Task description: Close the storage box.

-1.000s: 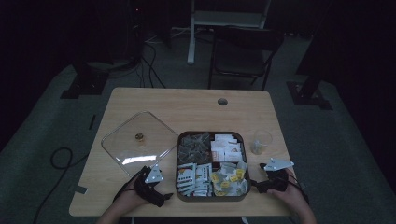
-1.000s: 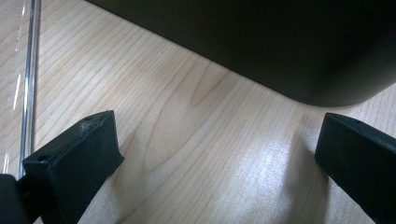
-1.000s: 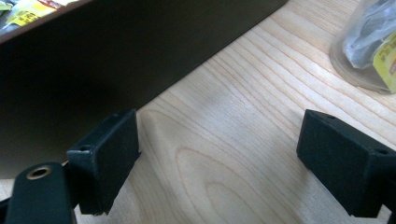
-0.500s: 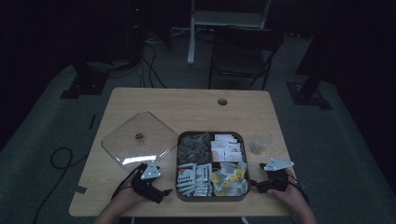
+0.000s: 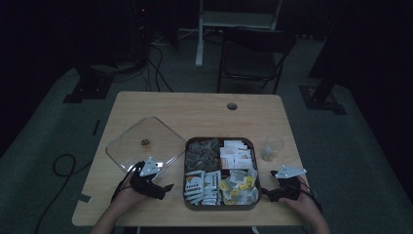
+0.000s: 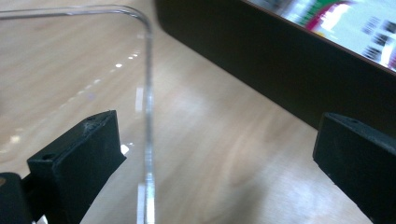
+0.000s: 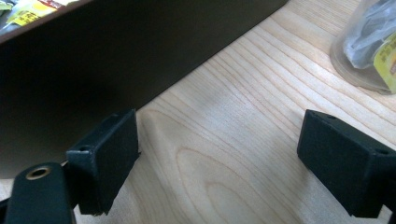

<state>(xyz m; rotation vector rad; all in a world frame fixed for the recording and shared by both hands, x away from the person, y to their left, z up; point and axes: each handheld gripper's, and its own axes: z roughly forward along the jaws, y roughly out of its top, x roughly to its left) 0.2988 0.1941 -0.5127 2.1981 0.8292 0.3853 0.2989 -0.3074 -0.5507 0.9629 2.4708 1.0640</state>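
A dark square tray [image 5: 219, 140] holds compartments of tea bags and paper packets near the table's front edge. A clear square lid [image 5: 146, 144] with a small knob lies flat to its left. My left gripper [image 5: 165, 189] rests on the table between the lid's near corner and the tray, open. In the left gripper view its fingers [image 6: 79, 158] straddle the lid's edge [image 6: 149, 116], and the tray wall [image 6: 261, 60] is ahead on the right. My right gripper [image 5: 267, 193] is open beside the tray's right front corner. Only bare wood lies between its fingers [image 7: 105, 158].
A small clear cup [image 5: 272, 147] with a wrapped item inside stands right of the tray, seen as the cup [image 7: 369, 46] in the right gripper view. The wooden table [image 5: 195, 109] has a cable hole [image 5: 232, 106] at the back. A dark chair [image 5: 253, 53] stands behind.
My left gripper has shifted slightly left and away from the front edge, toward the lid's near corner. The right gripper has stayed put.
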